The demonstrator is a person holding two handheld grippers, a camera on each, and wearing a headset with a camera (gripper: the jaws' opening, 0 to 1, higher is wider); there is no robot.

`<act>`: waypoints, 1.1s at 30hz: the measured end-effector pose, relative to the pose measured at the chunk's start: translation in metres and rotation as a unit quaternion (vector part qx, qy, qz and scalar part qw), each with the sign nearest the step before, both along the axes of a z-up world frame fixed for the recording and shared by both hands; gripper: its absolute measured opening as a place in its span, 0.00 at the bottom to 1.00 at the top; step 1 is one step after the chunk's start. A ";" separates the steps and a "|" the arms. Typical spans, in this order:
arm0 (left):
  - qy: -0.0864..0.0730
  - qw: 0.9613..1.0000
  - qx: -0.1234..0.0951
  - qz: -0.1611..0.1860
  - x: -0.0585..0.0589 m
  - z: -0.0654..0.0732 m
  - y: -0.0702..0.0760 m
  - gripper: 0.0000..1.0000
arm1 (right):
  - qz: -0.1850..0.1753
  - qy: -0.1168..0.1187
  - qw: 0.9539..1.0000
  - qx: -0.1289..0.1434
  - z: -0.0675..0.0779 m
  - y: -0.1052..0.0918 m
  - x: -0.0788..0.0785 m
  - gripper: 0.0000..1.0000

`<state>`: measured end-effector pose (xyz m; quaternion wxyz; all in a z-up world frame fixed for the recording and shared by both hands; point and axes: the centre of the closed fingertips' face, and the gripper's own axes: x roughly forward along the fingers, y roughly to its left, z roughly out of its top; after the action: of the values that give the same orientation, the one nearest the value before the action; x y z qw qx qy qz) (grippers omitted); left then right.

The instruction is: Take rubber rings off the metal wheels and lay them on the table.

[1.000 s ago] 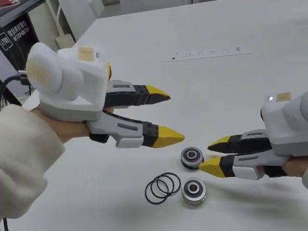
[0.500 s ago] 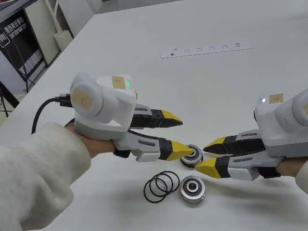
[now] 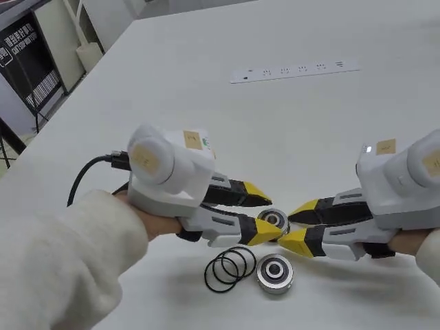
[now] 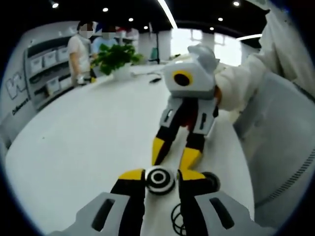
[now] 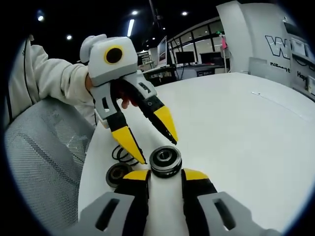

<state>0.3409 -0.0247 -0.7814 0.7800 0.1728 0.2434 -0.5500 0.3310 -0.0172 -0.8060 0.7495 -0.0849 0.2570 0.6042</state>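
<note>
Far wheel (image 3: 273, 219) on desk (image 3: 206, 103) sits between tips of left hand-held gripper (image 3: 269, 214) and right hand-held gripper (image 3: 287, 225), both part-open, neither clamped; rings (image 3: 229, 267) lie left of near wheel (image 3: 276, 271).

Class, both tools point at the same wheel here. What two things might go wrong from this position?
1. The left tool and right tool meet nearly tip to tip at the far wheel. They may knock together or push it away.
2. The loose rings and the near wheel lie close beside the tools, so a slip might scatter them.
</note>
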 end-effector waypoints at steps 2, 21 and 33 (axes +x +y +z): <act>-0.001 1.000 0.002 0.004 0.001 -0.001 0.001 0.24 | 0.002 -0.003 1.000 -0.001 0.000 0.001 -0.001 0.21; 0.007 1.000 0.018 0.004 -0.002 -0.011 0.004 0.15 | 0.003 -0.020 1.000 -0.005 0.000 -0.004 0.001 0.13; 0.008 1.000 0.016 0.002 -0.001 -0.011 0.004 0.14 | -0.002 -0.014 1.000 -0.003 0.000 -0.006 0.003 0.04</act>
<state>0.3394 -0.0205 -0.7927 0.7762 0.1810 0.2586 -0.5458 0.3342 -0.0233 -0.8064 0.7537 -0.0953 0.2484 0.6010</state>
